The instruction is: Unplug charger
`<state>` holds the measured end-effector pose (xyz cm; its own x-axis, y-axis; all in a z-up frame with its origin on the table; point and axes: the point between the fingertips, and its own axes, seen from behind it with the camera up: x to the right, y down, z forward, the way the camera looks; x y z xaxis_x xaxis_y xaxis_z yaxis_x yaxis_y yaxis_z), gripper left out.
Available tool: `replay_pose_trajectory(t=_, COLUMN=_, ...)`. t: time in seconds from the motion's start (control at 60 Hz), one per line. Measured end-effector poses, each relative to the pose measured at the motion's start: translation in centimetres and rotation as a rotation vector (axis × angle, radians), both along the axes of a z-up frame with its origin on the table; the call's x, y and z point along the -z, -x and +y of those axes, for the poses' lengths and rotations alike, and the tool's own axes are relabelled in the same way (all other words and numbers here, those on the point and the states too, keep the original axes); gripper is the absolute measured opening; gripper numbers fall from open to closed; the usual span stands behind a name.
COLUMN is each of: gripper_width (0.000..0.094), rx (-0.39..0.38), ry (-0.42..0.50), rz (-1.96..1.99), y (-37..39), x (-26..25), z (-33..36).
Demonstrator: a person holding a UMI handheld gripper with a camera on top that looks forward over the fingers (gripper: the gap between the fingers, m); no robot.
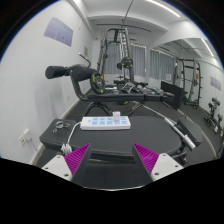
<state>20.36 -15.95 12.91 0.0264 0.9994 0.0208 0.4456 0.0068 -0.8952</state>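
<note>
gym machines (120, 60) fill the white room behind. gripper (112, 160) is held level and aimed forward over the dark bench (60, 140), pink pads (76, 158) spread wide, nothing between them. white power strip (107, 123) with its plugged charger lies just ahead, beyond the fingertips.

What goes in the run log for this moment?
tool: open, empty | power strip: ahead on black surface, beyond fingers | white cable: beside strip | contact: none
</note>
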Motion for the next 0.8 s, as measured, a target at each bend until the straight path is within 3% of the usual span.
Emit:
replay_pose_trajectory(t=0.15, gripper_width=0.0856, rx=-0.007, ry=-0.005, rz=0.025, y=3.3, x=0.0, z=0.1)
replay_pose_trajectory(t=0.4, gripper_width=0.0858, rx=-0.033, ry=-0.045, rz=0.071, y=15.7, x=2.6, z=1.6)
replay_pose_trajectory(t=0.8, gripper_width=0.0854, rx=-0.002, ry=-0.049, rz=0.064, y=32.3, x=9.3, z=3.9)
